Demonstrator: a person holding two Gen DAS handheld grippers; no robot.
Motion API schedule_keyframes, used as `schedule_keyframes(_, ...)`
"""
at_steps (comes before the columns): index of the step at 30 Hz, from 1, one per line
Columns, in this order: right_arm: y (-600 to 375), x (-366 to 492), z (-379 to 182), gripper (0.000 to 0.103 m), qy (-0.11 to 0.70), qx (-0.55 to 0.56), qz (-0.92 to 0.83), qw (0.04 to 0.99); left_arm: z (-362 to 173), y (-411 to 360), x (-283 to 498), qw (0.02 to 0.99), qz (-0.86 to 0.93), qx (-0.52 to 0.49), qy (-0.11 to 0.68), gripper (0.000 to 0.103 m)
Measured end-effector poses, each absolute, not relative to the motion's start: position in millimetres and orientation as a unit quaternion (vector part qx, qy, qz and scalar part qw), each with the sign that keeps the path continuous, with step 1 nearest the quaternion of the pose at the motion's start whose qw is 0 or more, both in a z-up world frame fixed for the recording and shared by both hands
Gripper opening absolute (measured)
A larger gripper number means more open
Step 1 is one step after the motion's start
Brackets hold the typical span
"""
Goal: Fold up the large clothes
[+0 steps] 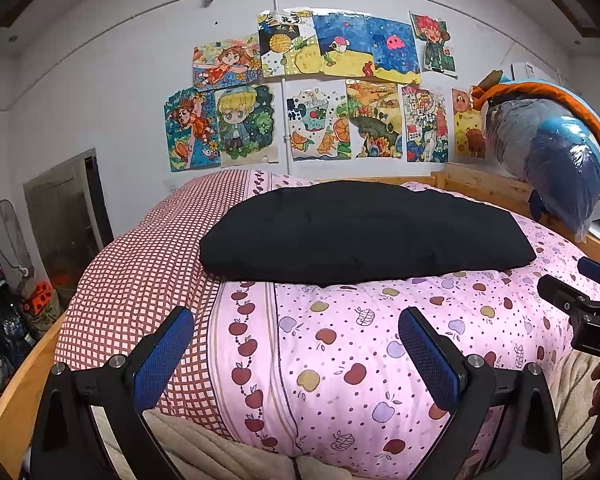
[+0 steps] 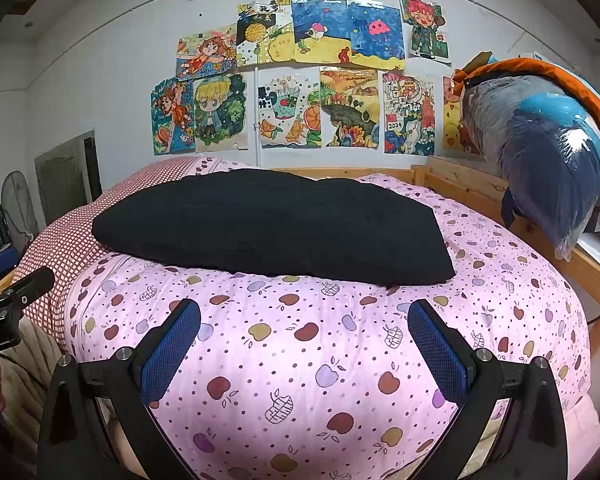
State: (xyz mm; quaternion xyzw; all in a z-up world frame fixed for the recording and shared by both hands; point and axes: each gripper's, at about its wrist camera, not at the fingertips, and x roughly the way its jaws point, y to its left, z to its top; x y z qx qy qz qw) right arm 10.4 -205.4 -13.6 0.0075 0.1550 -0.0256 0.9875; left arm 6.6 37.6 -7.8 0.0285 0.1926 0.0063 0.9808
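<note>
Hovering spread and empty, left gripper point(image 1: 296, 354) and right gripper point(image 2: 304, 346) are facing folded black garment point(image 1: 364, 232) at 12 o'clock, likely finishing or needing one last fold.

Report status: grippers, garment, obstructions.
Left gripper open, empty; right gripper open, empty. Black garment lies folded on the pink quilt, untouched. Nothing between grippers and garment.
</note>
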Motion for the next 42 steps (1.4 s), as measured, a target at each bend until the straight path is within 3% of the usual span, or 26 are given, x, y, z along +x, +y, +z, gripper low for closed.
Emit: schedule_keyframes(42, -206, 16, -17, 0.102, 0.162, 0.013, -0.026, 0.986, -3, 47, 12, 0.98, 0.003, 0.03, 0.196, 0.103)
